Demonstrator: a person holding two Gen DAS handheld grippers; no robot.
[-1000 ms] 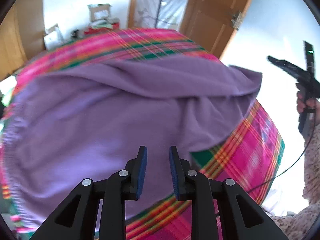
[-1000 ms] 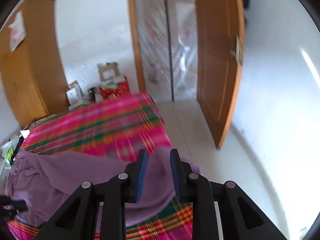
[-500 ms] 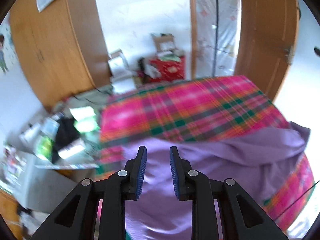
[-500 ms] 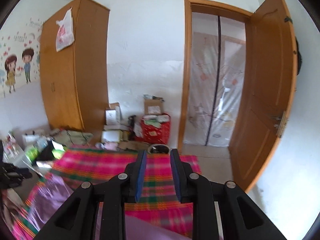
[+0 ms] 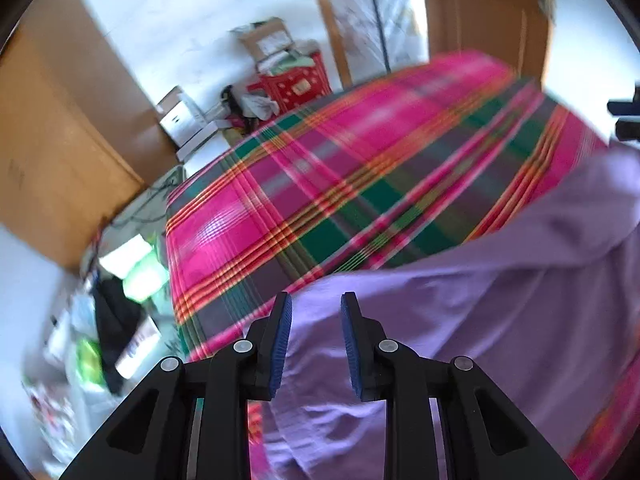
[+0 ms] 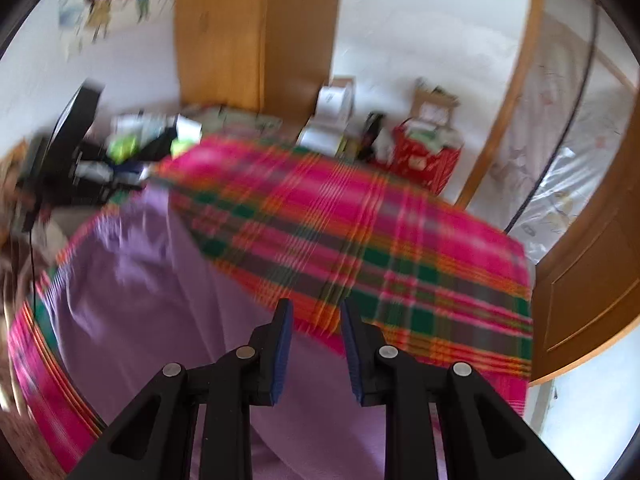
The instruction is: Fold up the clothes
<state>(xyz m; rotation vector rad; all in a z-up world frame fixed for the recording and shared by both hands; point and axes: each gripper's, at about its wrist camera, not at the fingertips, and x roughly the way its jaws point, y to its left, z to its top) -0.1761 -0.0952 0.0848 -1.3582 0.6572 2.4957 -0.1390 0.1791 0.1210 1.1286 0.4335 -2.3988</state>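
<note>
A purple garment (image 5: pixel 480 320) lies spread on the near part of a bed with a pink, green and orange plaid cover (image 5: pixel 340 168). My left gripper (image 5: pixel 316 320) is open and empty, just above the garment's far left edge. In the right wrist view the same garment (image 6: pixel 160 300) covers the near left of the plaid cover (image 6: pixel 380 232). My right gripper (image 6: pixel 316 324) is open and empty, above the garment's far right edge. The left gripper shows there as a dark blurred shape (image 6: pixel 68 152) at far left. Both views are motion-blurred.
A wooden wardrobe (image 6: pixel 256 32) stands behind the bed. Cardboard boxes and a red box (image 6: pixel 424 156) sit on the floor by the wall. A cluttered side table (image 5: pixel 116 320) is left of the bed. An open wooden door (image 6: pixel 592 280) is on the right.
Both grippers tilted up toward the room half a second ago and have swung back down over the bed. They now sit low over the garment's far edge, still open.
</note>
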